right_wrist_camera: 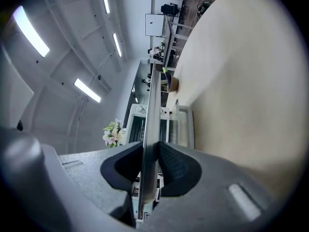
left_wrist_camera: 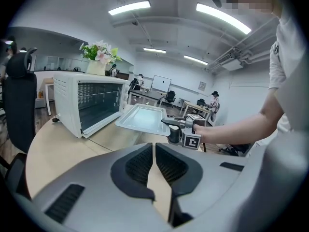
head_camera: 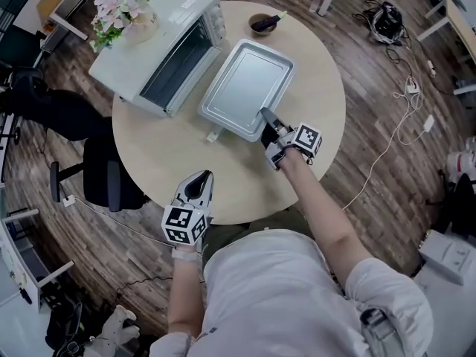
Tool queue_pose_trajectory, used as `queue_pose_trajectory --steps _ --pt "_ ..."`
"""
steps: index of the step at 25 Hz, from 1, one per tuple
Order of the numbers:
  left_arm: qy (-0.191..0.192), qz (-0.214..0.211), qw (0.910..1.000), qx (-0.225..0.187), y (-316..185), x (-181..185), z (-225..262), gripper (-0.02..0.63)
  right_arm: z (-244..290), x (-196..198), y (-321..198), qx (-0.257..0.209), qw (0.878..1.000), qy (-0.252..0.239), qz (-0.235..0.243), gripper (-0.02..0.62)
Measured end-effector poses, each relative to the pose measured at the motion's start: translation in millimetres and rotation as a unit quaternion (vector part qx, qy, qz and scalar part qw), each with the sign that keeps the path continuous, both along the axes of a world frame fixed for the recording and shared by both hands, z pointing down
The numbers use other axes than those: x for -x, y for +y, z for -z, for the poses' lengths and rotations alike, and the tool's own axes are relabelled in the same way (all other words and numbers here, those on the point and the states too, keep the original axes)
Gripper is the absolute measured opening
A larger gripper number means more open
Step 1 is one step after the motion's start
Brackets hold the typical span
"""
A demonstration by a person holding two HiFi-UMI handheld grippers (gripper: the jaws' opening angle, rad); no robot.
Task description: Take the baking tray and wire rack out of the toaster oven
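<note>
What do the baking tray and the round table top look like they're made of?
Baking tray: probably thin sheet metal with a satin silver-grey finish; it shows soft reflections and a pressed rim. Table: likely pale wood or wood-look laminate, matt beige; no grain is clear enough to say which.

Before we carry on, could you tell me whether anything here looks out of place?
A vase of flowers stands on top of the toaster oven, an odd spot on an appliance that heats. The baking tray is gripped by one rim only, in the right gripper.
</note>
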State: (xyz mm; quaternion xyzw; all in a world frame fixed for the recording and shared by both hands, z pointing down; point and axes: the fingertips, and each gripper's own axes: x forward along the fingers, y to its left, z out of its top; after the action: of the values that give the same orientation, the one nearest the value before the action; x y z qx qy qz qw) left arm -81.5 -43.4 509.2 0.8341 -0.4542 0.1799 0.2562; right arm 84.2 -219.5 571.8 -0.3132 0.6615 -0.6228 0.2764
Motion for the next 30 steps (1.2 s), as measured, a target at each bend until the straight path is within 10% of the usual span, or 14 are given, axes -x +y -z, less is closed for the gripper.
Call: queue_pose_trajectory --steps 11,30 --pt "-0.014 -0.019 0.9997 -0.003 4.8 -36.7 2.3 0.002 -34.5 -101.6 19.6 0.007 1.000 0.024 -0.013 0.089" --pt "-0.018 -0.002 0.9998 0.008 6.8 -58.0 -5.0 0.002 -83.7 -151.5 25.9 0.060 0.990 0.122 0.037 0.089"
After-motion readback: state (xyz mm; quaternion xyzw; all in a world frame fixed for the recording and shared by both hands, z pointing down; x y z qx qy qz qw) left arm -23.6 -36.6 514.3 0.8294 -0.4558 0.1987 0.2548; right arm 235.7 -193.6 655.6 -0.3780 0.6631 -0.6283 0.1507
